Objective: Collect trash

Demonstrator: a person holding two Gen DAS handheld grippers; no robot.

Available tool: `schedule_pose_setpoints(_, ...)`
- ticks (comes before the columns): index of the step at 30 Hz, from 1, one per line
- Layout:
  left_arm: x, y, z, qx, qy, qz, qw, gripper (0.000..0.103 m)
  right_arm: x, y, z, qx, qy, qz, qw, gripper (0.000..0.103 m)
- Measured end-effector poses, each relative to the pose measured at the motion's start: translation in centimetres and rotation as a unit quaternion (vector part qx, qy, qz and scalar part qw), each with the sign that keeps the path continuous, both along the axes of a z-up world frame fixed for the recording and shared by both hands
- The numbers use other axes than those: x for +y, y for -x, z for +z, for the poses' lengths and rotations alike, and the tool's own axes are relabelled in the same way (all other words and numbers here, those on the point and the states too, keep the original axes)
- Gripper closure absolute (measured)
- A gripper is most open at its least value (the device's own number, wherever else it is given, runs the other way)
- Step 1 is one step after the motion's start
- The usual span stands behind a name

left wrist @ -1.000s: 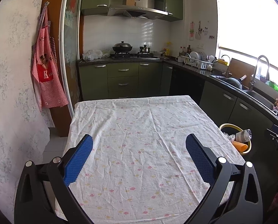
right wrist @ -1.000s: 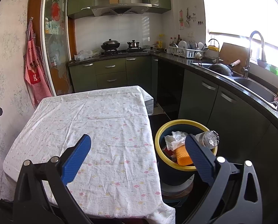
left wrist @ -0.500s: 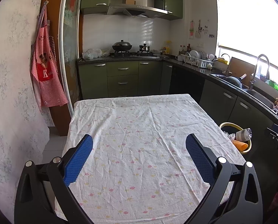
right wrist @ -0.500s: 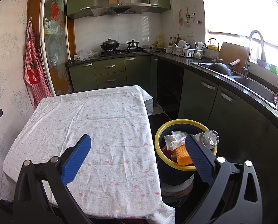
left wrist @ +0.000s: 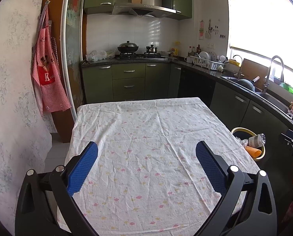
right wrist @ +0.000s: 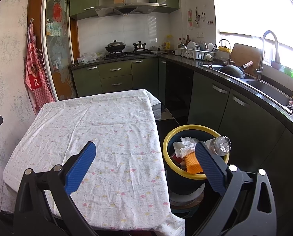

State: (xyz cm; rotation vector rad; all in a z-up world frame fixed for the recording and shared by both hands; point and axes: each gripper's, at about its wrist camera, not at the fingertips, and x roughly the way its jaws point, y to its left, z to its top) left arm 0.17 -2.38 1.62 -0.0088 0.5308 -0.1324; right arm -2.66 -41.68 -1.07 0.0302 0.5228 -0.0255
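My left gripper (left wrist: 146, 155) hangs with its jaws spread wide and empty over the cloth-covered surface (left wrist: 146, 137), and my right gripper (right wrist: 145, 157) is spread and empty too, at the surface's right edge, one blue pad in front of the trash bin (right wrist: 170, 137). Over the past second almost nothing has shifted in either view; both rigs hold their places. No litter shows on the floral tablecloth. The trash sits in the yellow-rimmed bin on the floor just beside the surface: a crumpled white tissue (right wrist: 182, 147), an orange sponge-like piece (right wrist: 192, 164) and a clear plastic bottle (right wrist: 219, 144) leaning on the rim. I judge the collecting done or nearly so; the bottle could still tip out.
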Motion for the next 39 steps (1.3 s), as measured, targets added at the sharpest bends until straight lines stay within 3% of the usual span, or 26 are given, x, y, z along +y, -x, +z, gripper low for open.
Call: schedule_pose_setpoints(39, 0.05, -0.72, -0.31, 0.007, 0.012, -0.012, 0.9998, 0.005, 0.03, -0.24, -0.69, 0.004, -0.002, -0.003, 1.0, 0.007)
